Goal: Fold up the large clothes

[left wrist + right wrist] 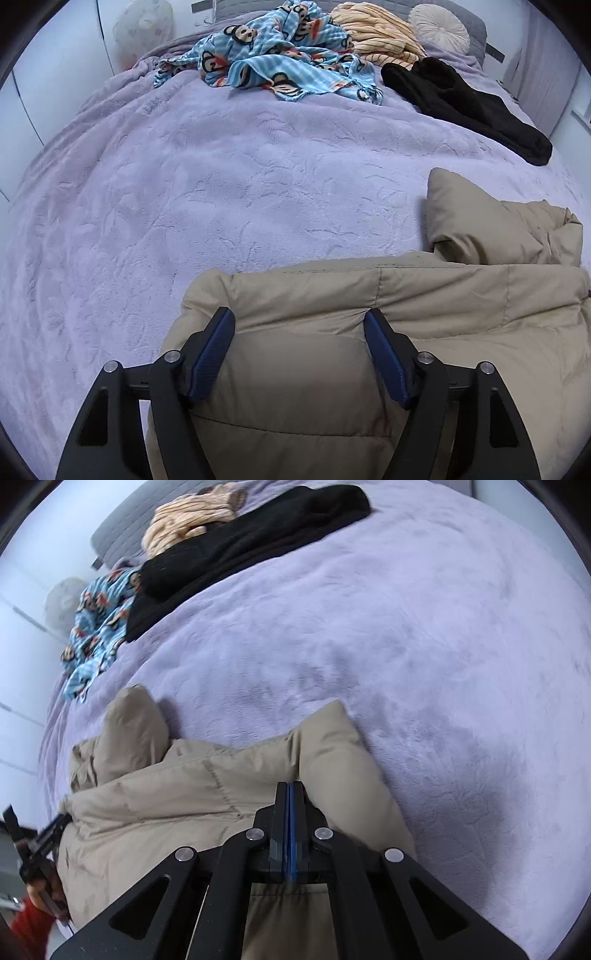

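Observation:
A tan puffer jacket lies bunched at the near edge of a lilac bed cover. My left gripper stands open over it. A padded fold of the jacket bulges up between the blue pads, which do not clamp it. In the right wrist view the same jacket lies below my right gripper. Its fingers are shut flat together, and no fabric shows between them. A hand with a red sleeve holds the left gripper at that view's left edge.
At the head of the bed lie a blue monkey-print cloth, a cream striped garment and a black garment. A round cushion leans on the grey headboard. Bare lilac cover spreads beyond the jacket.

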A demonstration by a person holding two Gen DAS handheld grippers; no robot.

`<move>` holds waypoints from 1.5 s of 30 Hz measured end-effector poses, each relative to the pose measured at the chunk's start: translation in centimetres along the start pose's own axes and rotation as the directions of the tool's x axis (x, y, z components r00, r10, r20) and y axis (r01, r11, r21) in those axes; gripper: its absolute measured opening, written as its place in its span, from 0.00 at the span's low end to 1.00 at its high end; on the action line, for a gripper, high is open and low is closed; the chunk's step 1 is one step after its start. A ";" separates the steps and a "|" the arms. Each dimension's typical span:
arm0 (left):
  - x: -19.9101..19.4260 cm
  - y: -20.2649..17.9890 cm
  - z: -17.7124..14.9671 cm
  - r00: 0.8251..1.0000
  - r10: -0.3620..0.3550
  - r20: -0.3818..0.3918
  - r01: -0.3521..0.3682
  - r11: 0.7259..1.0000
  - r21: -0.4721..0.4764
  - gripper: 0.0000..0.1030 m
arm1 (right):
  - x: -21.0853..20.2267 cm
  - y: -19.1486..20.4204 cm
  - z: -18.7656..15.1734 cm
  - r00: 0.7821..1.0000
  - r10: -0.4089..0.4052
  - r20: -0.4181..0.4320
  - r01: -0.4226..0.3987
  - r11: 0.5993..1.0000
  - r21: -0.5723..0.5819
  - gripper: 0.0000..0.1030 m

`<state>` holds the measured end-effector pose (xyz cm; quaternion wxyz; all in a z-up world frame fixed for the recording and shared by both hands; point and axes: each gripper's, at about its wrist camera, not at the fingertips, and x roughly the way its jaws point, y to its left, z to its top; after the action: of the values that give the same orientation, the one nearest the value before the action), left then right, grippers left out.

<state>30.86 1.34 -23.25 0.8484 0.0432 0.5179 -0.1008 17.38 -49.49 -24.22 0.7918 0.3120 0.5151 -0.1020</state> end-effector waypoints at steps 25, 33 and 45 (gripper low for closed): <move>-10.9 2.8 -5.1 0.990 0.072 -0.124 -0.085 0.991 -0.101 0.79 | -9.5 3.7 -7.5 0.999 -0.028 0.016 0.027 0.998 0.055 0.49; -13.6 0.7 -11.1 0.974 0.019 -0.227 -0.049 0.991 -0.126 0.79 | -11.8 4.3 -14.6 0.998 0.018 -0.054 -0.012 0.992 0.125 0.55; -16.4 -2.9 -16.9 0.946 -0.031 -0.322 -0.002 0.995 -0.102 0.85 | -12.2 5.0 -22.5 0.982 0.023 -0.185 0.012 0.982 0.189 0.61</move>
<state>8.28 3.55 -16.40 0.7523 0.0124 0.6548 -0.0722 -2.61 -33.99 -17.75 0.7070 0.3957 0.5740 -0.1188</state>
